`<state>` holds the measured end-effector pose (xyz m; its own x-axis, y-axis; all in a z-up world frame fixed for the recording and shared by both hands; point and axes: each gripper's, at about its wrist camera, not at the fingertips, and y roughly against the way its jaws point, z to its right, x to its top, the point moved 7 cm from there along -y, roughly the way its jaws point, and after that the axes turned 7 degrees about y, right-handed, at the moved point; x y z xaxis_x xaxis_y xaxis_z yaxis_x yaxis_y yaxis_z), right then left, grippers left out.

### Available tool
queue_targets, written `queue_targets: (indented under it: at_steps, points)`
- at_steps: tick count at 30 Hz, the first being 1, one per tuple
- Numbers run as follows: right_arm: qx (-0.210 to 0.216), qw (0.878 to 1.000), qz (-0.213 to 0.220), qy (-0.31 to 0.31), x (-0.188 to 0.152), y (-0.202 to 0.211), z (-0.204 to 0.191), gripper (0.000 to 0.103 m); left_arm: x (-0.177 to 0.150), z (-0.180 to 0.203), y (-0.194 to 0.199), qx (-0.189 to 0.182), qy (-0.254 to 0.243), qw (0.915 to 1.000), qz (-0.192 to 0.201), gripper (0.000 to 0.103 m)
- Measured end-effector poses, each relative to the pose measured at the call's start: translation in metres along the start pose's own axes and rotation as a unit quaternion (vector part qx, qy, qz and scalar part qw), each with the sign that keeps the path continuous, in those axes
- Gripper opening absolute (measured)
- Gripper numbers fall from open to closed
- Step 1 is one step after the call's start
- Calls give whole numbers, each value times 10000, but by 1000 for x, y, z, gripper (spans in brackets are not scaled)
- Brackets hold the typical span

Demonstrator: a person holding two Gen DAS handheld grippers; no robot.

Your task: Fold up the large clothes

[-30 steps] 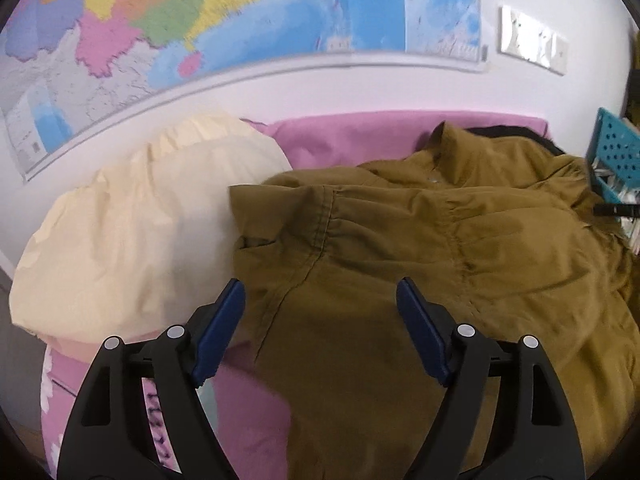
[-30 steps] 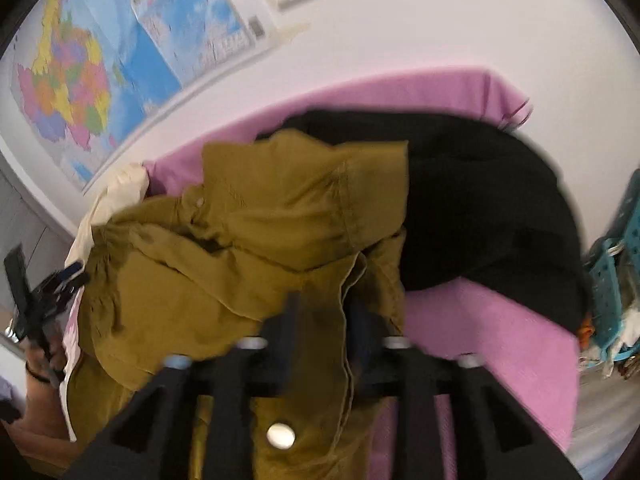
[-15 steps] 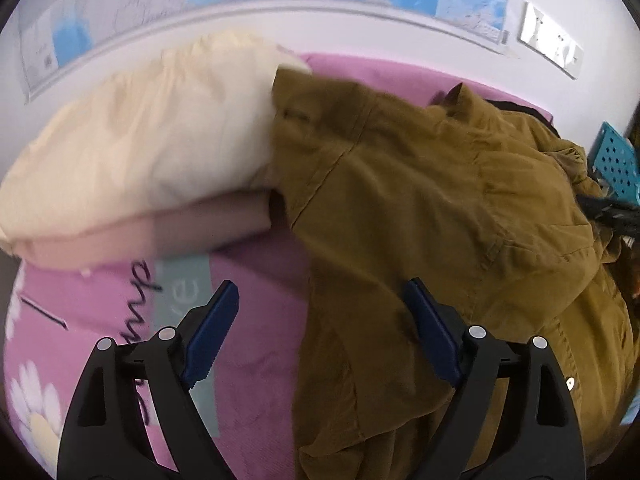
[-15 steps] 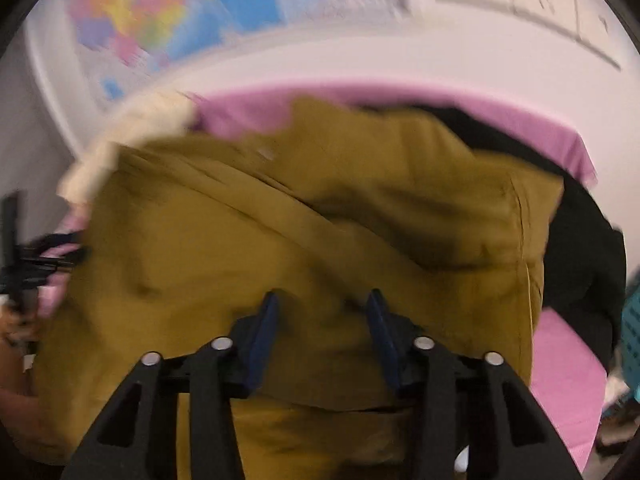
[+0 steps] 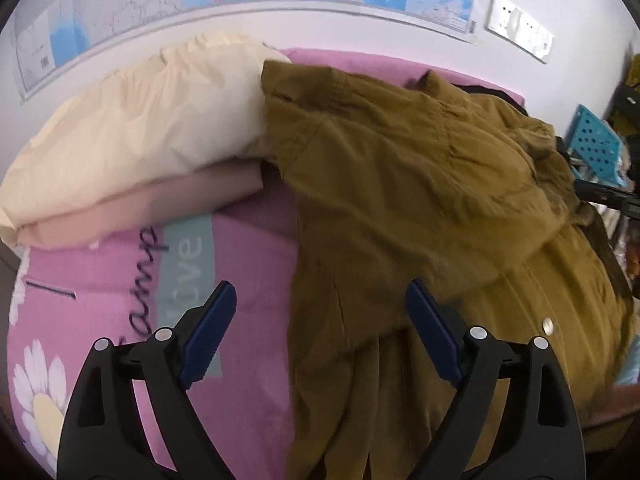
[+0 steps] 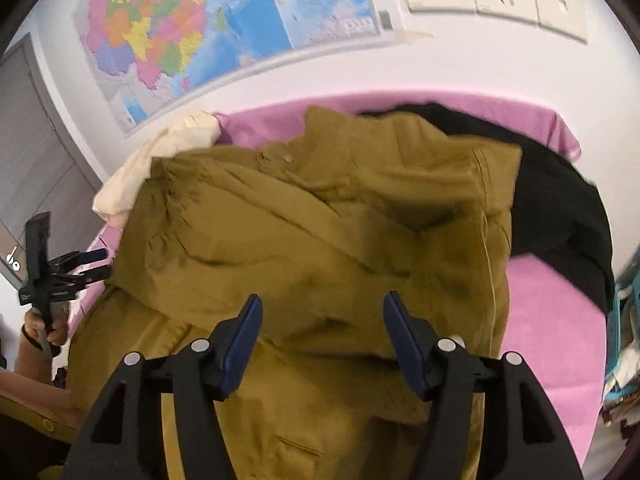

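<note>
Pink bedding under a wall map, with an olive jacket spread across it.

On the pink bed cover (image 5: 248,264) the jacket (image 5: 420,208) is laid lengthwise from the lower edge of the left view up toward the wall, a cream pillow (image 5: 132,136) touching its upper left corner. Both tools are seen with fingers spread and nothing gripped: the left gripper (image 5: 320,328) is held over the jacket's left edge, the right gripper (image 6: 322,340) over its middle. The left edge is judged nearer the left gripper. A black garment (image 6: 560,208) lies at the right.
</note>
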<state>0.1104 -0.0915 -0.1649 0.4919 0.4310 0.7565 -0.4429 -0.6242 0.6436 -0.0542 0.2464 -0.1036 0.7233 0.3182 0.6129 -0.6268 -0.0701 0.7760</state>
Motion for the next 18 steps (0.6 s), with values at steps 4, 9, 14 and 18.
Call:
queue_targets:
  at_steps: [4, 9, 14, 18]
  points:
    - [-54, 9991, -299, -287, -20, -22, 12, 56, -26, -5, 1, -156, -18, 9994, -307, 87]
    - [245, 9987, -2, -453, -18, 9, 5, 66, -55, -11, 7, -446, 58, 9974, -567, 88]
    - [417, 9958, 282, -761, -44, 59, 6, 79, -78, -16, 15, -746, 177, 9945, -707, 89]
    - [277, 9925, 243, -1165, -88, 88, 24, 83, -92, -18, 25, -951, 228, 9922, -779, 89]
